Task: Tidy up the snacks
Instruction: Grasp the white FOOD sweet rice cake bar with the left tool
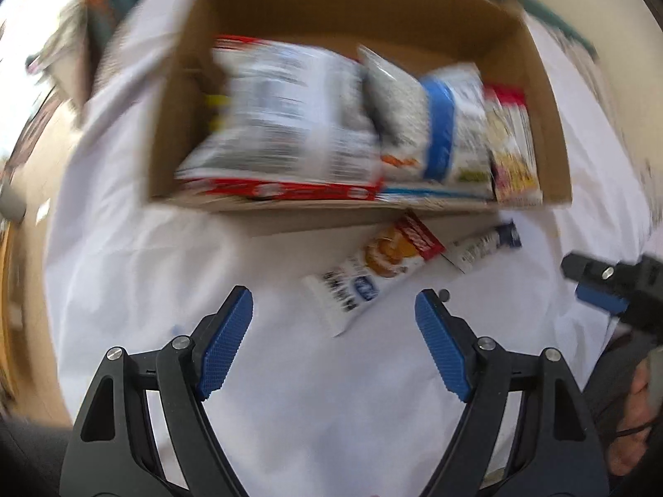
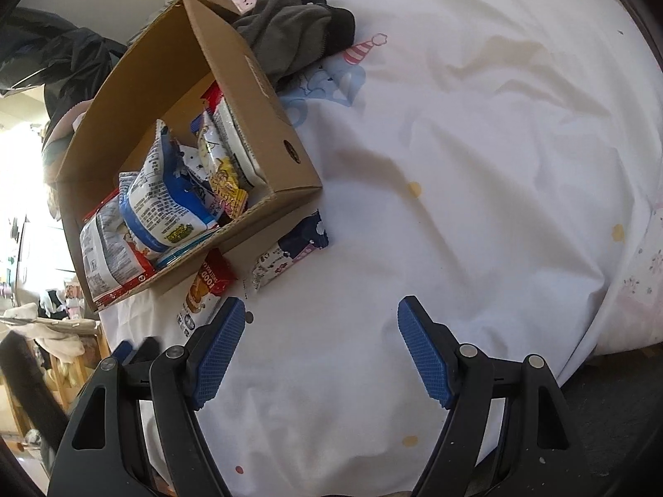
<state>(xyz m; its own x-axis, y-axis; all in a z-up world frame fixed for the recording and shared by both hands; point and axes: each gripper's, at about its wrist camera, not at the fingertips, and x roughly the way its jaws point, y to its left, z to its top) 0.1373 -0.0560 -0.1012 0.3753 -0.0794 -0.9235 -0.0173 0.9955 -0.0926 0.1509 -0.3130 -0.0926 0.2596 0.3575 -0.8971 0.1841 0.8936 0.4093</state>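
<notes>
The cardboard box sat open on the white printed bedsheet, its plain brown walls upright and its top flap folded outward. Inside the box, glossy snack packets were packed toward the near wall: a large red-and-white bag, a blue-and-white bag and a slim yellow-printed packet; the far half of the box floor lay bare. Just outside the box's near wall, two flat wrappers lay on the sheet, an orange-and-red snack bar tucked partly under the box edge and a dark blue-and-white packet beside it. Behind the box's far corner lay a crumpled grey garment. To the right of the box the sheet spread wide and unobstructed, softly creased.

The left gripper hovered in front of the box with its ribbed blue pads spread, nothing between them. The right gripper was likewise spread and empty over bare sheet.
</notes>
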